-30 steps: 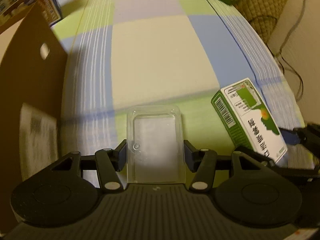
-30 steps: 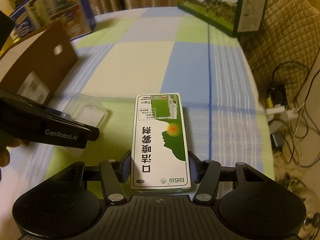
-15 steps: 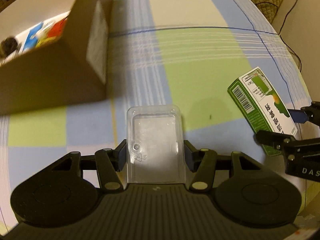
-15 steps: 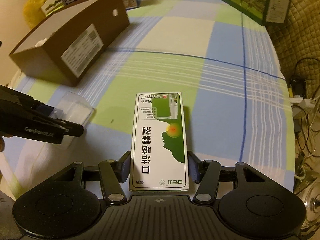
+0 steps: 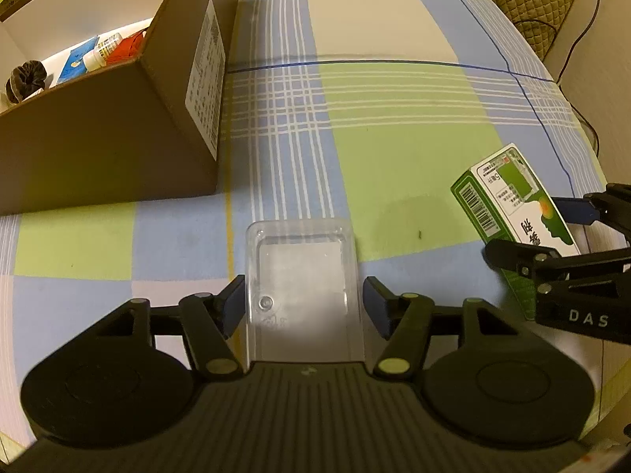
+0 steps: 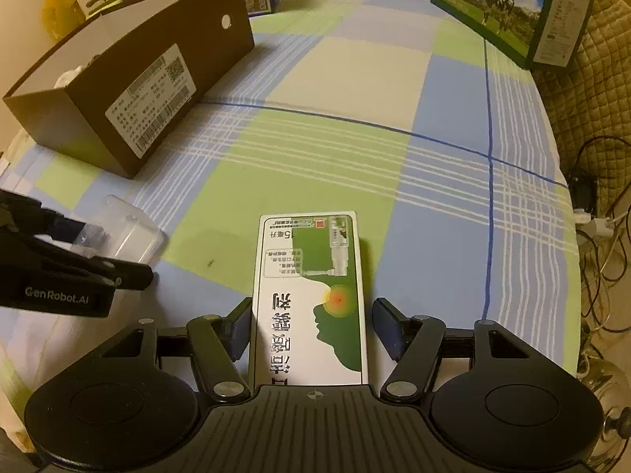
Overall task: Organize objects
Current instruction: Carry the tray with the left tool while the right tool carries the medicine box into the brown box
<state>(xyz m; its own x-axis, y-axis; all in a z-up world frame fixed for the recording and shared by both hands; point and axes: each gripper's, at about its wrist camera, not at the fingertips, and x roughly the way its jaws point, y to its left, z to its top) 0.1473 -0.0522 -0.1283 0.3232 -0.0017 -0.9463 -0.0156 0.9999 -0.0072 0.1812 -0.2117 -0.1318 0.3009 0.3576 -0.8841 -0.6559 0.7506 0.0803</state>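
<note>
I am swinging both loads toward the cardboard box (image 5: 118, 126): my left hand-held gripper (image 5: 301, 303) is clamping the clear plastic case (image 5: 301, 287), my right hand-held gripper (image 6: 311, 327) the green carton (image 6: 311, 299), both now just short of the box.

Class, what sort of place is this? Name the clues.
Probably a home room: a green, blue and cream checked cloth covers the surface, a quilted beige cushion sits alongside, and tangled power cables lie below.

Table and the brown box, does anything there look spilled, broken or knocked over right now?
Nothing stands out. The brown cardboard box sits upright on the checked cloth. The left gripper holds a clear plastic case and the right gripper a green and white carton; both look intact.
</note>
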